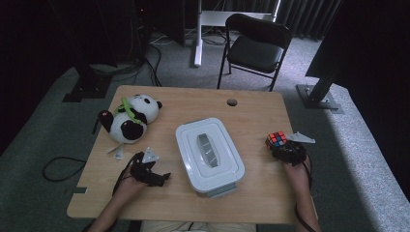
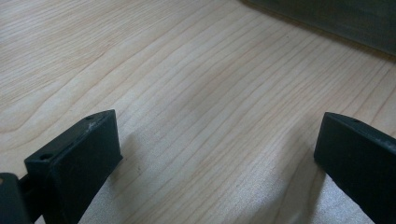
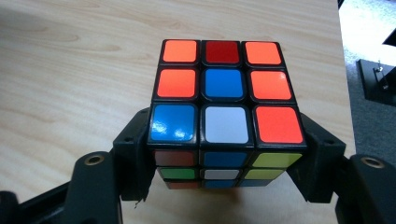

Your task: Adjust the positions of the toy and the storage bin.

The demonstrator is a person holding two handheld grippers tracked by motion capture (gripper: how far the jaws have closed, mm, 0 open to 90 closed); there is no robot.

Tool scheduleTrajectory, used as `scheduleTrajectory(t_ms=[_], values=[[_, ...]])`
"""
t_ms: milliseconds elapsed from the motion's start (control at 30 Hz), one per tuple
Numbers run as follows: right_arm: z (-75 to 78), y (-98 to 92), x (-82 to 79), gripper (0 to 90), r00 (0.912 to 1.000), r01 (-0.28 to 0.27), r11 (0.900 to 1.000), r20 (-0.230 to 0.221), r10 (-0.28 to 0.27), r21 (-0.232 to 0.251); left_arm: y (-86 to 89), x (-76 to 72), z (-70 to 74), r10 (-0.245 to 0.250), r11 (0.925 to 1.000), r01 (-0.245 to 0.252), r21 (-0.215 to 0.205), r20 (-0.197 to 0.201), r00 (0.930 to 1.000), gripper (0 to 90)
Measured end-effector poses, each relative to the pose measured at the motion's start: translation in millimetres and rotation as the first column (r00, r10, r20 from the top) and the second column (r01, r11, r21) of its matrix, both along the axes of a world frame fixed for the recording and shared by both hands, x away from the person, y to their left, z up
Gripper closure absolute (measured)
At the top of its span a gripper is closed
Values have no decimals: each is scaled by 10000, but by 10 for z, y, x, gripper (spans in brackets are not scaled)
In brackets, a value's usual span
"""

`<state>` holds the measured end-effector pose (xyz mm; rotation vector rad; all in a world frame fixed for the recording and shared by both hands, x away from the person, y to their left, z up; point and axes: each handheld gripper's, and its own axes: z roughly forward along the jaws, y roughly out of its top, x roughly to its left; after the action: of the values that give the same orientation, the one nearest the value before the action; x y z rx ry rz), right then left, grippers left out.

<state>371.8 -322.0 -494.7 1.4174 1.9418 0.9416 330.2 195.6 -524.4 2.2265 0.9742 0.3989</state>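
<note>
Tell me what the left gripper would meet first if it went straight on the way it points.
Probably the white lidded container: the left gripper, jaws open, points across bare table toward it, though depth is hard to judge.

A dim lab or studio: wooden table (image 1: 251, 104) on grey carpet, black curtains (image 1: 309, 14), folding chair (image 1: 254, 46).

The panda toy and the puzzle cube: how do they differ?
The panda toy is soft, black and white, lying loose on the table's left side. The puzzle cube is hard, square and many-coloured, clamped between the right tongs near the right edge. The panda toy looks clearly larger. Both are toys.
</note>
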Motion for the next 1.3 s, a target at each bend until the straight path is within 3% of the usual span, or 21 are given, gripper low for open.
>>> scheduleTrajectory(t_ms=[867,1300], values=[[-78,-261,-696,337,9992,206,9995,-347,-214,-247,-1,0,-1,30,10000,-30,-23,-11,10000,10],[-184,-277,-852,337,9992,163,9998,-378,-159,83,-1,0,-1,55,10000,-55,-22,-9,10000,10]])
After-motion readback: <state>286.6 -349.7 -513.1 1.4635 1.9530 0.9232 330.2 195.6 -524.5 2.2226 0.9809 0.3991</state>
